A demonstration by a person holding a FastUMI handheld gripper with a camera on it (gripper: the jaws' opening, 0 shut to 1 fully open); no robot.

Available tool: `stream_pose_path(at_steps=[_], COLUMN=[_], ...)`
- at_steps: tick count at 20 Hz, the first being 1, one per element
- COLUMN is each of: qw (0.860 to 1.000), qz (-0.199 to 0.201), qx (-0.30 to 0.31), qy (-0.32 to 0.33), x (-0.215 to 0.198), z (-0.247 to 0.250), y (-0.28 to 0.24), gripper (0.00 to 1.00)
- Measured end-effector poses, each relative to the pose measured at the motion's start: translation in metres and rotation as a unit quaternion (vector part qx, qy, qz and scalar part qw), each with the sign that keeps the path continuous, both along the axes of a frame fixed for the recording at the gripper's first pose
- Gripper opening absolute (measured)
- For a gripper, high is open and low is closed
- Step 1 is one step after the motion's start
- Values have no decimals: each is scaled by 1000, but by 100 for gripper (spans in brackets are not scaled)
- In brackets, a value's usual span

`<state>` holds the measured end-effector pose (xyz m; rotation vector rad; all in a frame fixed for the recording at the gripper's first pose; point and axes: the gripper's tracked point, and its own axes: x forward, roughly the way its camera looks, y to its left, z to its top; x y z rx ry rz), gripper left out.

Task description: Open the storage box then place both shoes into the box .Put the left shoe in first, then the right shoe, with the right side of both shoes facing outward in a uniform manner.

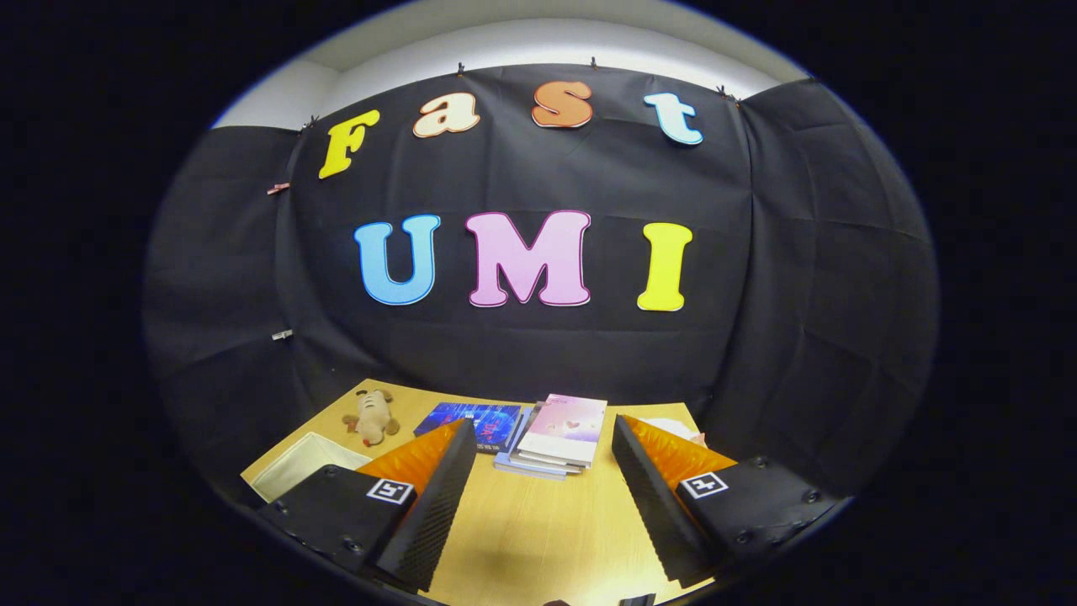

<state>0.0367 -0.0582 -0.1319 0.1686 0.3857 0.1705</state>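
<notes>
The gripper (543,497) hangs wide open, holding nothing, above the tabletop (538,530). At ten o'clock, a pale box (296,473), likely light, thin-walled; grip its rim.

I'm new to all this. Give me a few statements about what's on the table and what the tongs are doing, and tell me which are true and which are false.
1. The tongs are open with nothing between their fingers. True.
2. A small plush toy lies on the wooden table, ahead of the tongs and off to one side. True.
3. The stack of books is clamped in the tongs. False: the books lie on the table beyond the fingertips, untouched.
4. The top book of the stack has a pink cover. True.
5. The plush toy sits on top of the blue book. False: it lies on the table beside that book.
</notes>
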Motion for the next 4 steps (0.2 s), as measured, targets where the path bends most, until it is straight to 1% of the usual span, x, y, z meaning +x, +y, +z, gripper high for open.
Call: stream_pose_path(at_steps=[4], qw=[1000], qz=[-6], qx=[-5], qy=[-15], x=[-3], z=[5], y=[-16], gripper=[99])
